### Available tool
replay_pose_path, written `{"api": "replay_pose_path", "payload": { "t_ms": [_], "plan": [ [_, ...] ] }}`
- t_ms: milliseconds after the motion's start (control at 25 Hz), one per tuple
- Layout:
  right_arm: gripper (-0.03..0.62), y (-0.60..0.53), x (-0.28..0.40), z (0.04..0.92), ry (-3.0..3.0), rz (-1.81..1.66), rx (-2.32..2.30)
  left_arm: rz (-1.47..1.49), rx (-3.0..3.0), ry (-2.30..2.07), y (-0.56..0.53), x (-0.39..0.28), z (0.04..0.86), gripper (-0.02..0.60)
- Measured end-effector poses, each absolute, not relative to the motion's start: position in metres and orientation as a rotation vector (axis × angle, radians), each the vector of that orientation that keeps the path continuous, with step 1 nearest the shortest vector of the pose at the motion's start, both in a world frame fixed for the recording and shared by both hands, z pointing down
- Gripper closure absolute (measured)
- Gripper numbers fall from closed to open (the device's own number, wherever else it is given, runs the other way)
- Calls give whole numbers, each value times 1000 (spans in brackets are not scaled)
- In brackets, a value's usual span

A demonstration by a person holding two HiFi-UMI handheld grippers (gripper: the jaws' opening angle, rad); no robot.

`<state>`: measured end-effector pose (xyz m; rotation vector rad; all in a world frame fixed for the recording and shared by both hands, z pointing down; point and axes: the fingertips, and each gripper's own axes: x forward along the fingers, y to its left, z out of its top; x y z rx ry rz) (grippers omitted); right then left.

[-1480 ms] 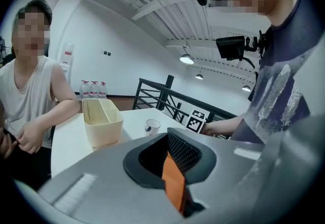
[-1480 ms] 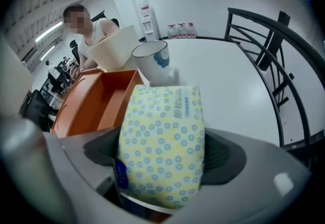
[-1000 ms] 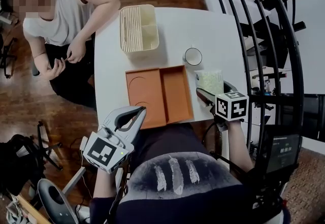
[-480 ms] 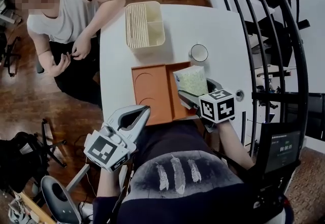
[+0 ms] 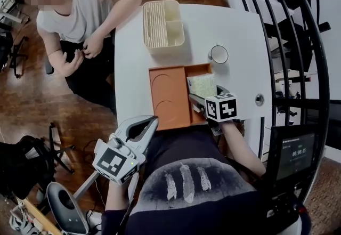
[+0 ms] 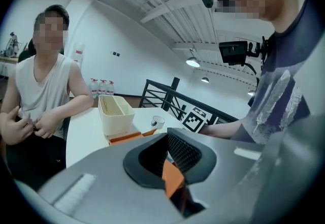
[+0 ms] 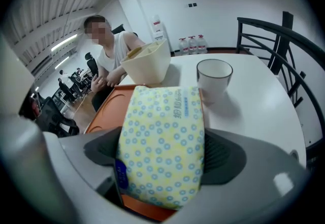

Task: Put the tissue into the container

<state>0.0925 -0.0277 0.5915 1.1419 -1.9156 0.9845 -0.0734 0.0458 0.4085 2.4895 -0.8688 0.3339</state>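
Note:
A yellow tissue pack (image 5: 202,84) with blue rings is clamped between the jaws of my right gripper (image 5: 199,96). It hangs low over the right compartment of the orange container (image 5: 169,95); whether it touches the floor of that compartment I cannot tell. In the right gripper view the tissue pack (image 7: 162,147) fills the space between the pads, with the orange container (image 7: 106,108) under it. My left gripper (image 5: 153,120) is off the table's near edge by my lap, jaws together and empty. The left gripper view shows that left gripper (image 6: 167,139) pointed across the table.
A cream slatted bin (image 5: 162,23) stands at the far side of the white table (image 5: 240,26), and a white cup (image 5: 218,54) sits right of the container. A person (image 5: 80,15) sits at the table's left. Black railing (image 5: 298,42) runs along the right.
My right gripper has carried the tissue pack leftward from the table's right edge to over the container's right compartment. The left gripper has stayed by my lap.

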Motion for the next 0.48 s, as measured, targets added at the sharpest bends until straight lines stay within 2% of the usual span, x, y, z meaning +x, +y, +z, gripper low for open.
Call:
{"api": "replay_pose_path", "payload": {
  "t_ms": [240, 480],
  "plan": [
    [115, -29, 93, 592, -1944, 926, 1184, 312, 2486, -871, 48, -76, 408, 568],
    [115, -43, 101, 537, -2088, 806, 1169, 303, 2523, -864, 39, -71, 399, 568]
  ]
}}
